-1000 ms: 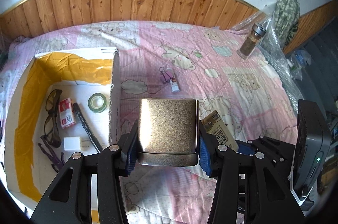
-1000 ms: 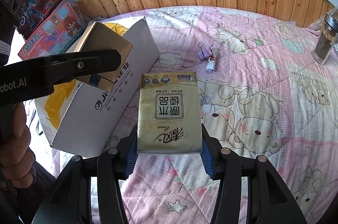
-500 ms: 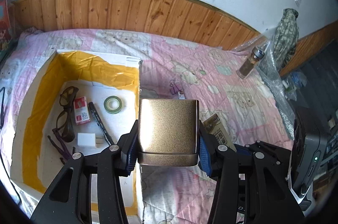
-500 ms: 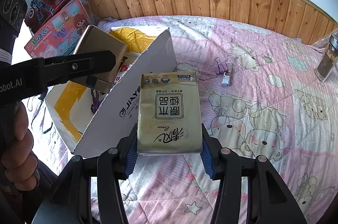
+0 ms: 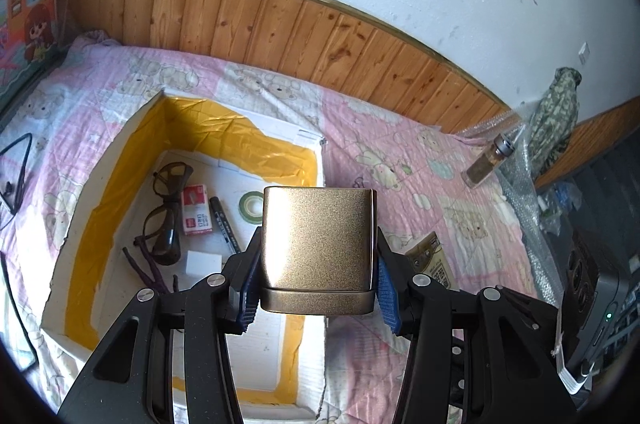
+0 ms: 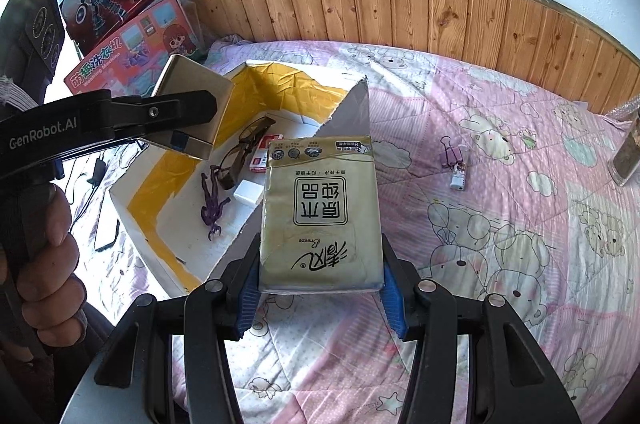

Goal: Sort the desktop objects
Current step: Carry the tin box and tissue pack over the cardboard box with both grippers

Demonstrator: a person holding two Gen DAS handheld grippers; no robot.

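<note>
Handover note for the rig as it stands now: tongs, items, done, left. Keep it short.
Left tongs: shut on the gold box, held above the cardboard box.
Right tongs: shut on the tissue pack, held above the quilt beside that box.
Done, in the box: glasses, red card pack, marker, green tape roll, white block, purple item.
Left: put down both held items; binder clip and small white item remain on the quilt.
</note>
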